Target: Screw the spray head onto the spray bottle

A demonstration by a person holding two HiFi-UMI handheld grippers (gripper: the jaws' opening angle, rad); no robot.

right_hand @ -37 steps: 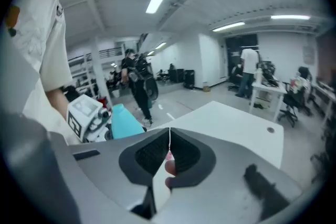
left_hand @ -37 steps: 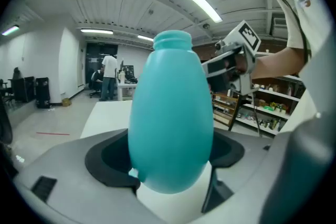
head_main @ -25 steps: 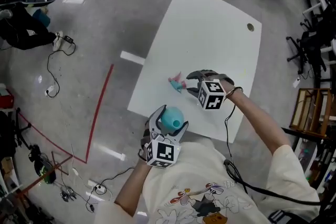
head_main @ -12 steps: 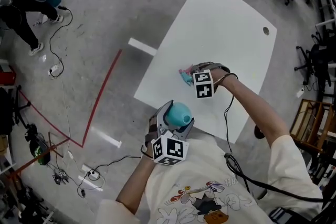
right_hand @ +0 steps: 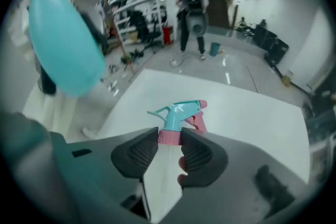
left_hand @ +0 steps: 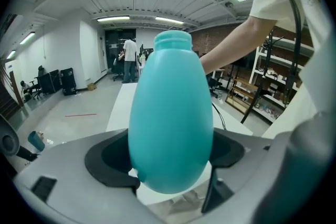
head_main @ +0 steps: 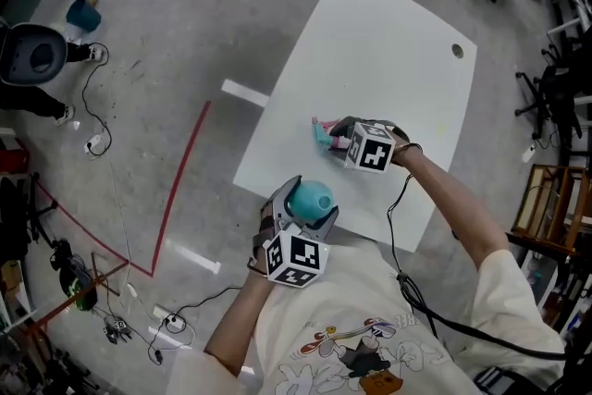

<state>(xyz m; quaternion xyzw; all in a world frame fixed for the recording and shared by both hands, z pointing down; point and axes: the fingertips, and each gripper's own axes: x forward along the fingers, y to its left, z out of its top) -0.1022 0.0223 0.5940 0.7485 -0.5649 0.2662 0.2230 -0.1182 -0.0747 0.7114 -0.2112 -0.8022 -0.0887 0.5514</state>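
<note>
Since a second ago the right gripper [right_hand: 169, 145] has come lower over the table and onto the spray head [right_hand: 179, 112]. Its jaws have just been closing, and the head's collar now sits between them. The left gripper [left_hand: 171, 160] has barely shifted and keeps its hold by the near table edge.

White table [head_main: 388, 42]: bare apart from the spray head, which lies near the edge closest to the person.

Spray bottle [head_main: 310, 195]: teal, egg-shaped, smooth and opaque. It is clamped across its belly by the left gripper's pads, in the air just off the near edge. The neck [left_hand: 173, 39] is open and uncapped, pointing away from that gripper.

Spray head: teal body, pink nozzle tip, pink trigger [right_hand: 197, 123] underneath. It lies on the tabletop with the collar end toward the right gripper. I can't make out a dip tube.

Pink collar [right_hand: 169, 137]: a small ring that fills the gap between the right pads, which look to be in contact on both sides.

Step in hand, as I judge it: securing the spray head by the collar before the lift.
- Keep the pads square and centred on the ring, off the trigger, so the head can't pivot.
- Lift it clear, then line the collar's axis up with the neck before any turn.
- A tilted start risks cross-threading.
- The smooth, round bottle may twist in the left pads, so hold it firm while turning.
</note>
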